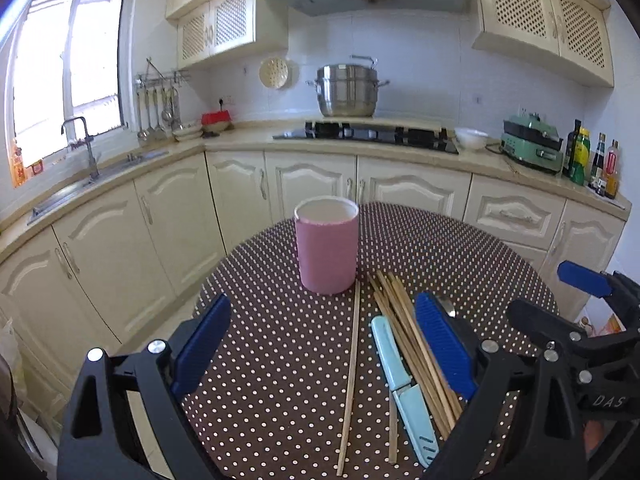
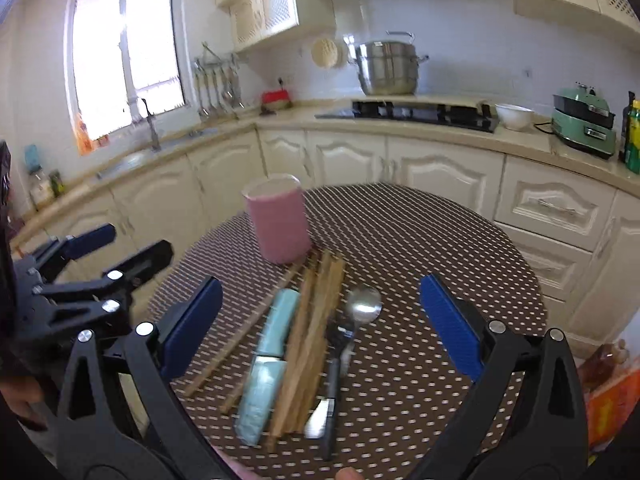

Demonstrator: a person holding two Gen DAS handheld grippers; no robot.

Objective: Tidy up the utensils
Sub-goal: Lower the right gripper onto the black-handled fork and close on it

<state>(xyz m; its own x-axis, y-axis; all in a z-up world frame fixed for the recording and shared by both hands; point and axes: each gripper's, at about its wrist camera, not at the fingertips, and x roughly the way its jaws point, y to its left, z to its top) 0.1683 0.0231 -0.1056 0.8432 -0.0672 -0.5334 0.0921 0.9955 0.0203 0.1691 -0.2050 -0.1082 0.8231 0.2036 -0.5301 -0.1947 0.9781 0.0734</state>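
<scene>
A pink cylindrical holder [image 1: 327, 245] stands upright and empty on the polka-dot table [image 1: 272, 360]; it also shows in the right wrist view [image 2: 279, 224]. In front of it lie several wooden chopsticks [image 1: 412, 344], one lone chopstick [image 1: 351, 372] and a light-blue sheathed knife [image 1: 402, 384]. The right wrist view shows the chopsticks [image 2: 310, 344], the knife [image 2: 266, 368], a metal spoon [image 2: 362, 306] and a black-handled utensil [image 2: 332, 392]. My left gripper [image 1: 324, 344] is open above the utensils. My right gripper [image 2: 320, 328] is open above them, empty.
Cream kitchen cabinets [image 1: 312, 188] and a counter curve behind the table. A sink [image 1: 80, 184] is at left, a stove [image 1: 368, 134] with a steel pot [image 1: 347, 90] at the back, a green appliance [image 1: 532, 146] and bottles [image 1: 592, 160] at right.
</scene>
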